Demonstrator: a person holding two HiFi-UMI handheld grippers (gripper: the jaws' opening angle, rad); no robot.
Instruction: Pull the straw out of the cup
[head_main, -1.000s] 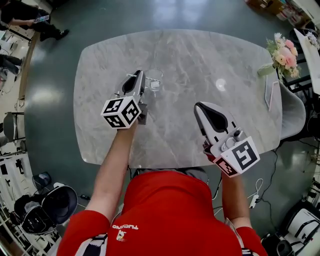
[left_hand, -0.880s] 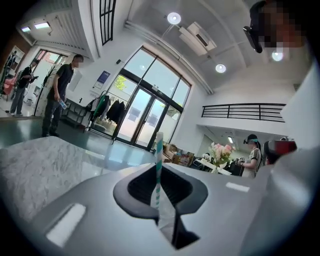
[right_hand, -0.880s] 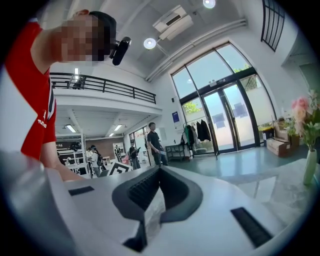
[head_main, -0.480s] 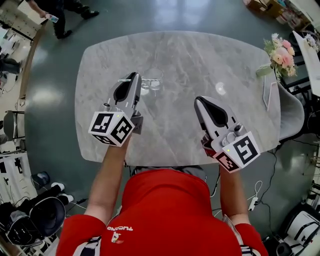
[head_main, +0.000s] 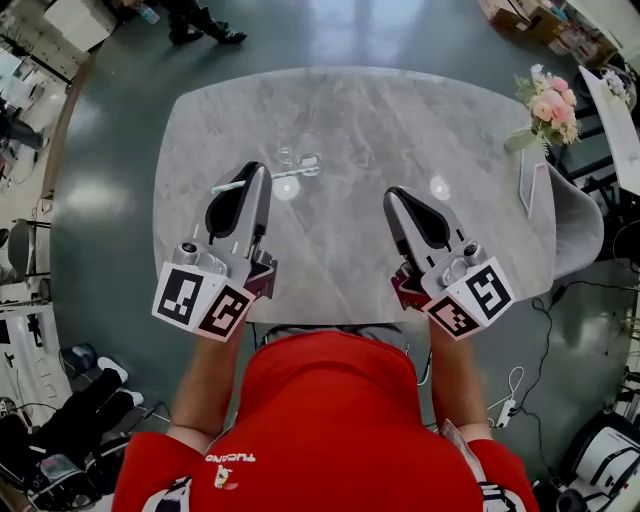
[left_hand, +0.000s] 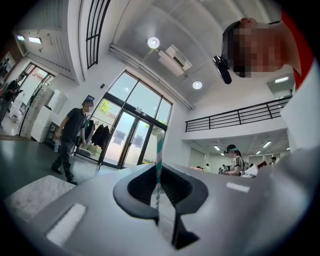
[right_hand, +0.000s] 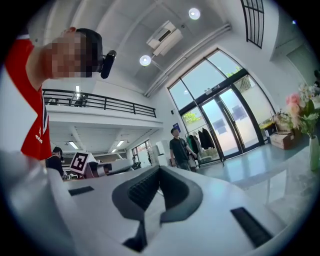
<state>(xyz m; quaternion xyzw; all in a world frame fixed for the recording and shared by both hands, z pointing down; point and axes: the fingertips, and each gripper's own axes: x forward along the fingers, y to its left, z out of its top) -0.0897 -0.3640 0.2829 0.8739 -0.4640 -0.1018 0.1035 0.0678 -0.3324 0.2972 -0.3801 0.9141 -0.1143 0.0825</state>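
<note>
Over the table (head_main: 450, 110), left gripper (head_main: 254, 172) pinches the straw (head_main: 225, 186), seemingly clear of the cup (head_main: 300, 153); right gripper (head_main: 396, 196) pressed together, empty; next, lay it down.

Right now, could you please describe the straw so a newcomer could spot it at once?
On the grey marble table, left of centre, stands a clear glass cup. Near it the left tool pinches a thin straw crosswise, the only teal-and-white striped thing there.

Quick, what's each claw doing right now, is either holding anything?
Left claw: closed on the thin green-and-white striped straw.
Right claw: closed, with nothing between its jaws.
</note>
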